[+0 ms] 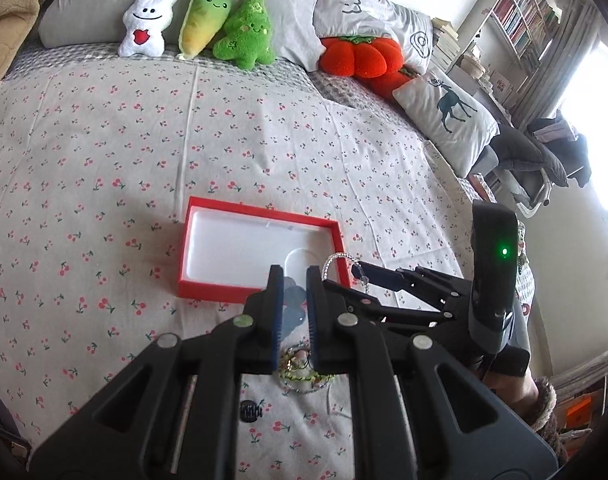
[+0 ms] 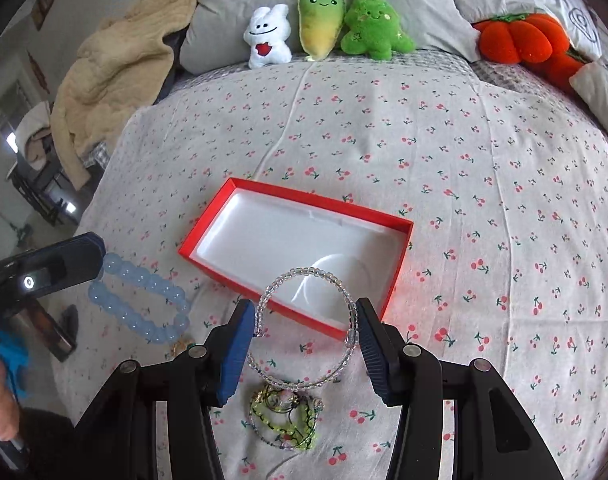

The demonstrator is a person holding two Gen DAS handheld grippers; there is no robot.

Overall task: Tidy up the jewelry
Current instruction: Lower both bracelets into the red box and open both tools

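A red box (image 1: 259,296) with a white empty lining lies on the cherry-print bed; it also shows in the right wrist view (image 2: 207,232). My right gripper (image 2: 304,320) is shut on a clear beaded bracelet (image 2: 304,272), held just in front of the box's near edge; the bracelet also shows in the left wrist view (image 1: 336,258). My left gripper (image 1: 293,284) is shut on a pale blue bead bracelet (image 2: 143,300), which hangs left of the box. A pile of green and gold jewelry (image 2: 283,416) lies on the bed below the right gripper.
Three plush toys (image 2: 324,24) and an orange pumpkin cushion (image 2: 520,40) line the pillows at the far side. A beige blanket (image 2: 115,80) lies far left. A small black hair clip (image 1: 251,411) lies on the sheet near the left gripper.
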